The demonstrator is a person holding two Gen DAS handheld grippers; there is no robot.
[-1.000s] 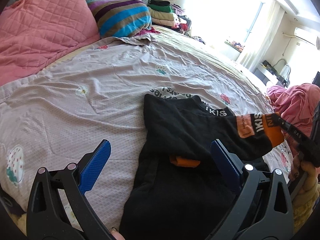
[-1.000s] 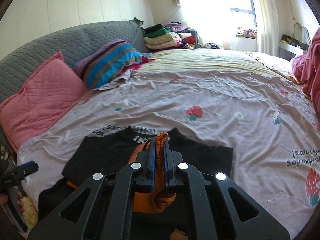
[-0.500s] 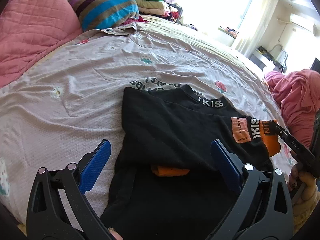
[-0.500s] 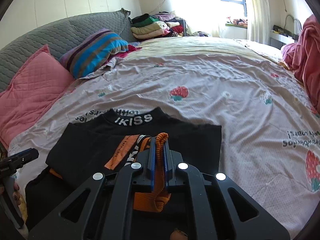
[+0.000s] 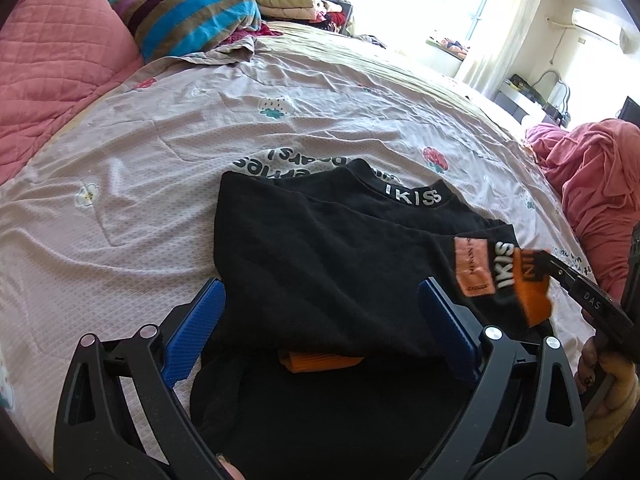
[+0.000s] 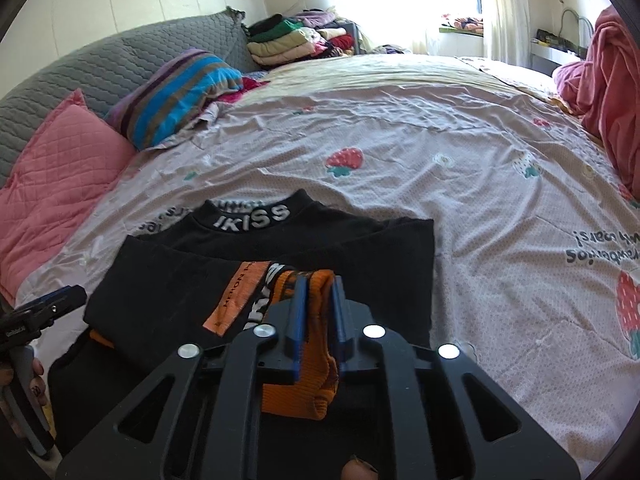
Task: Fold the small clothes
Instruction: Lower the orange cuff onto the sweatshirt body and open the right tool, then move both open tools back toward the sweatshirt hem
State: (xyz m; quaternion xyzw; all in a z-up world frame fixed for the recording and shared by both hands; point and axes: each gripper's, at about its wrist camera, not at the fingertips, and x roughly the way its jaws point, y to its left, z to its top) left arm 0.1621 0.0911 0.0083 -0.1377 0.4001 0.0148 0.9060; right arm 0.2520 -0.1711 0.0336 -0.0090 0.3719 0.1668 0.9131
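Observation:
A black sweater with an "IKISS" collar lies on the bedsheet, one sleeve folded across its body. My right gripper has that sleeve's orange cuff between its blue pads; the jaws are opening, and the cuff still fills the gap. In the left wrist view the right gripper comes in from the right at that cuff. My left gripper hangs wide open above the sweater's near part, holding nothing. A second orange cuff peeks out under the folded sleeve.
A pink quilted pillow and a striped pillow lie at the bed's head. Folded clothes are piled at the far corner. A pink blanket is heaped on the right. The sheet beyond the sweater is open.
The right gripper has sunk with the sleeve, which now lies flatter across the sweater, and its pads stand slightly wider apart. The left gripper has drifted over the sweater, still open.

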